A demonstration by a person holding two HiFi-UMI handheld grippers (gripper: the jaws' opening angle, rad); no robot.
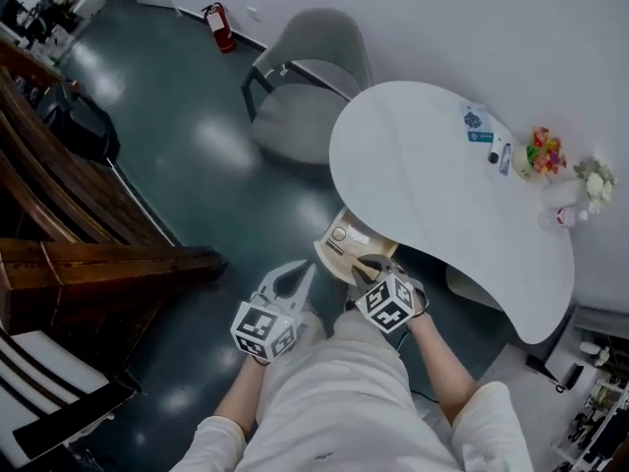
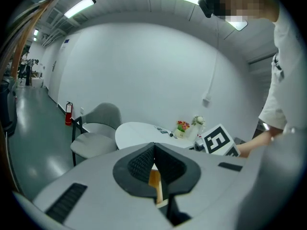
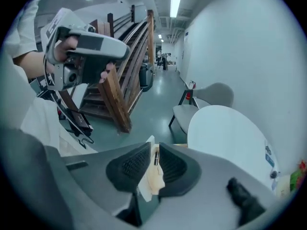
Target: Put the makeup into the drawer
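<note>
Closest to me is my own lap in pale clothing, with both grippers held just above it. My left gripper (image 2: 154,146) has its pads pressed together at the tips and carries nothing. I judge it is parked that way because this step needs one hand only. My right gripper (image 3: 155,147) tilts steeply down, its pads a narrow slit apart, pinching nothing that I can see. Through that slit shows the makeup (image 3: 155,158), a slim dark stick, apparently lying in the pale drawer (image 1: 332,256) below (contact is hard to confirm). The drawer appears open and sits tucked under the near edge of the white table (image 1: 432,165). That edge overhangs part of it, so I judge any way in or out should stay on my side. Open dark floor lies to the left, with a wooden staircase (image 1: 88,254) well apart. Beyond the table's far left edge stands a grey chair (image 1: 305,96). Along the far right edge, near the wall, sit flowers (image 1: 545,150) and a few small items (image 1: 503,155), too small to identify.
</note>
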